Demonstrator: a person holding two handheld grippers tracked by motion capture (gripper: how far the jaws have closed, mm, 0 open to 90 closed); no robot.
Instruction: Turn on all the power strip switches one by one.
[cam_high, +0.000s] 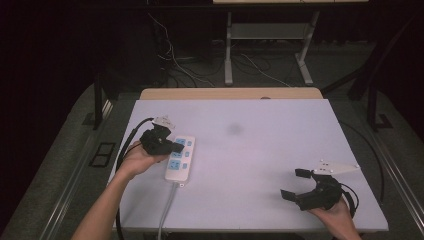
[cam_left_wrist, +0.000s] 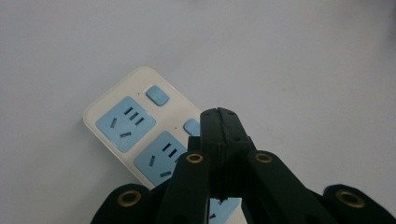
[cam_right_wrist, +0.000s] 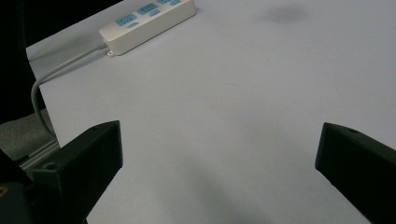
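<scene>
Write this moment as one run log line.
left claw: shut, over power strip | right claw: open, empty | table: strip at left

Black grippers (cam_high: 176, 146) with brass screws, grey plates, black cables.

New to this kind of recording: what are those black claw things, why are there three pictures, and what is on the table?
No robot here. A person holds a hand-operated two-jaw tool in each hand. The high view comes from a fixed camera above the person's side of the table; the forearms come in from the bottom. The other two pictures come from small cameras that ride on the tools and look along their black jaws.

On the white table top lies a white power strip with blue sockets and blue buttons; its grey cord runs off the near edge. A faint dark smudge marks the surface farther back.

The left gripper has its jaws pressed together, empty, just above the strip. The right gripper rests near the front right corner, jaws wide apart, holding nothing.
</scene>
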